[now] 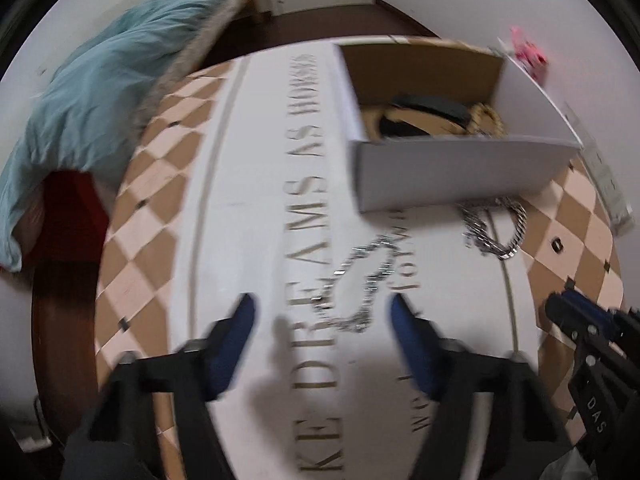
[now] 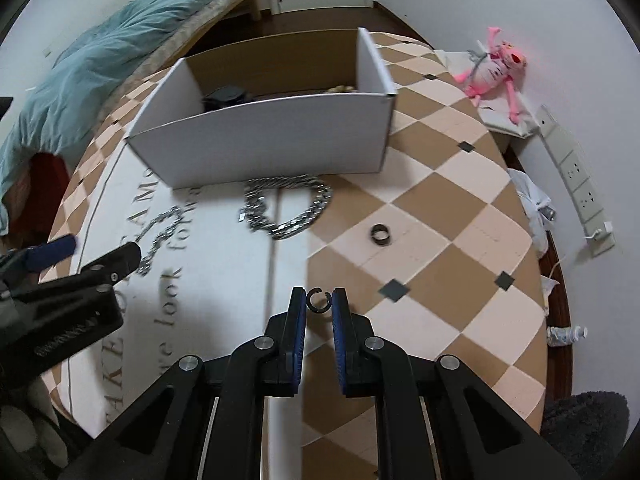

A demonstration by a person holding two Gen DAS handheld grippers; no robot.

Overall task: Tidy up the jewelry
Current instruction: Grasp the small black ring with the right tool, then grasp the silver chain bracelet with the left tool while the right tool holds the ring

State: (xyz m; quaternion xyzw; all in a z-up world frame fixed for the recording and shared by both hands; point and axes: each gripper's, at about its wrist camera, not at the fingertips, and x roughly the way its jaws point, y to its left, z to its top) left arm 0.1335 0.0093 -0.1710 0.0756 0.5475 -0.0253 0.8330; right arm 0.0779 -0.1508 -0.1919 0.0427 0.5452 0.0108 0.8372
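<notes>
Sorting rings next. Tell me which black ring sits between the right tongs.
The open, C-shaped black ring, between the right tongs; the closed band ring lies apart on the checkered mat.

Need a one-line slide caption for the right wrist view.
Right gripper shut on a small black open ring, chunky silver chain lying before the white box.

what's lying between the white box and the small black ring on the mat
Only bare checkered mat between the white box and black ring, seen in the right wrist view.

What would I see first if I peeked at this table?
The white box at the back of the checkered table, with jewelry already inside. In front of it lies a chunky silver chain. Nearer, the right gripper pinches a small black open ring.
</notes>
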